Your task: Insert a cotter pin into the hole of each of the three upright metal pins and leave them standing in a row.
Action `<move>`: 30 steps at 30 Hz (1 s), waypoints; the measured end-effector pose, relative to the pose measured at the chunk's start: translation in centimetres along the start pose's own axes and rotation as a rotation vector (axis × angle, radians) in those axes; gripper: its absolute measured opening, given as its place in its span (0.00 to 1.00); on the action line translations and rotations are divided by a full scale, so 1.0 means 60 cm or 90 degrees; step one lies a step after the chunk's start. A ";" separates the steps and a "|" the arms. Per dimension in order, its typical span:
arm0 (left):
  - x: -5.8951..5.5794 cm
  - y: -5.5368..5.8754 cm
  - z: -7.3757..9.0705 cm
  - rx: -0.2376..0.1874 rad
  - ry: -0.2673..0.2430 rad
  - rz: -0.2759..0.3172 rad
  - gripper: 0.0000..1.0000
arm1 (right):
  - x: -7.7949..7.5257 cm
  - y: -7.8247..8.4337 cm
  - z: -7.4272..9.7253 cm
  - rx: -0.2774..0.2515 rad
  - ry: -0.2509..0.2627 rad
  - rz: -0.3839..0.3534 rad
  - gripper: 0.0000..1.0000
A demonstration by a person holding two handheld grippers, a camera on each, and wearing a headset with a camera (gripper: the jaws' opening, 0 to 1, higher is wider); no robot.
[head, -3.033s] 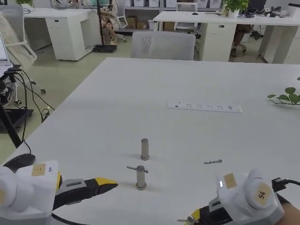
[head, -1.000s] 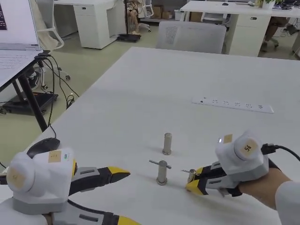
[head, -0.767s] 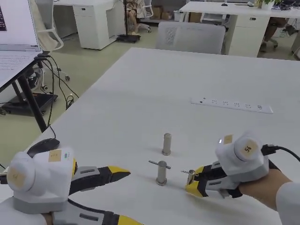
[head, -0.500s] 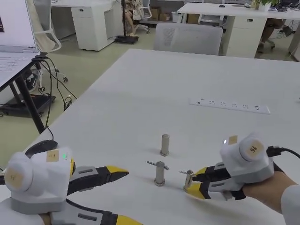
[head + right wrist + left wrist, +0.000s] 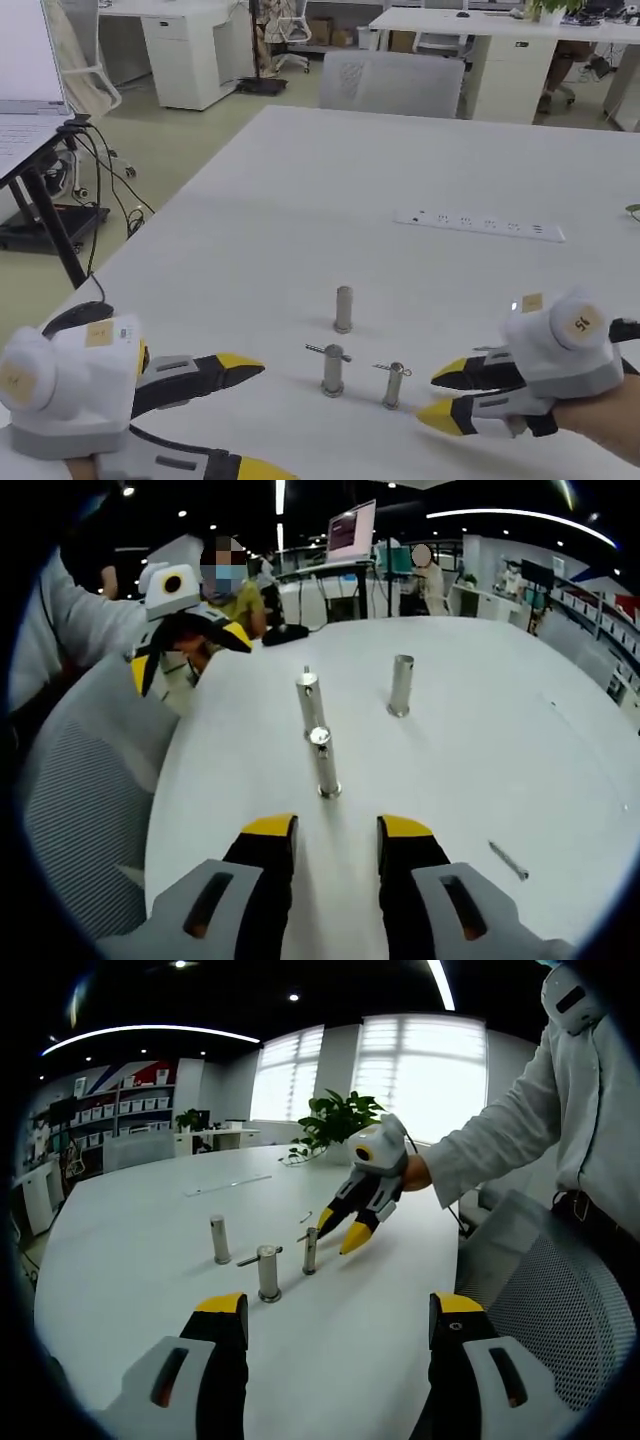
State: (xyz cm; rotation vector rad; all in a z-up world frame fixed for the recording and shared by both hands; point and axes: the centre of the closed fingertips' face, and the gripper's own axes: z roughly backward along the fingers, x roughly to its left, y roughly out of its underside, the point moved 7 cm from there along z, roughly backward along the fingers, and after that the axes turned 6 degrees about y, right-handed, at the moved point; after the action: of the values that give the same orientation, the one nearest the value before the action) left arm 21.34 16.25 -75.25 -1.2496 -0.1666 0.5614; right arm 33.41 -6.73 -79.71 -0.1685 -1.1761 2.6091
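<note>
Right tongs (image 5: 432,398): jaws apart, empty — tips just beside nearest pin (image 5: 392,386), not touching.
Left tongs (image 5: 250,418): jaws apart, empty; middle pin (image 5: 332,372) near, ahead of tips.
Cotter pin (image 5: 318,350): through middle pin; second cotter pin (image 5: 385,368) through nearest pin; far pin (image 5: 343,309) bare.
Loose cotter pin (image 5: 508,860): flat on worktop (image 5: 480,760), beside right tongs.

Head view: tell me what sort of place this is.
Most likely an open-plan office. White desks with drawer units stand in the background, a grey office chair sits at the far end of the white table, and a laptop is on a stand at the left.
</note>
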 end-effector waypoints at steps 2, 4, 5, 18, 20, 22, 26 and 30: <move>0.000 0.000 0.000 0.001 0.000 -0.001 0.74 | -0.004 0.001 0.004 -0.002 0.003 -0.003 0.36; 0.000 0.000 0.000 0.001 0.000 0.000 0.74 | -0.009 0.002 0.008 -0.002 0.007 -0.004 0.39; 0.000 -0.001 -0.001 0.001 0.000 -0.001 0.74 | -0.012 0.003 0.010 -0.002 0.008 -0.003 0.39; 0.005 -0.003 -0.001 -0.003 -0.003 0.001 0.73 | -0.089 -0.025 0.022 0.004 0.047 0.014 0.40; 0.006 -0.004 -0.002 -0.004 -0.003 0.001 0.73 | -0.094 -0.033 0.020 0.004 0.049 0.016 0.39; 0.006 -0.004 -0.003 -0.006 -0.003 0.002 0.74 | -0.102 -0.039 0.012 0.003 0.051 0.020 0.39; 0.009 -0.004 -0.002 -0.012 -0.004 0.006 0.74 | -0.107 -0.059 0.001 -0.003 0.050 0.023 0.39; 0.012 -0.003 0.000 -0.011 -0.008 0.007 0.74 | -0.105 -0.078 -0.017 -0.010 0.041 0.028 0.39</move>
State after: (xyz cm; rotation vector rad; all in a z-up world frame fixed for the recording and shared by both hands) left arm 22.01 16.60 -75.23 -1.2643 -0.1752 0.5775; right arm 40.56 -4.90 -76.91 -0.2820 -1.1847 2.6118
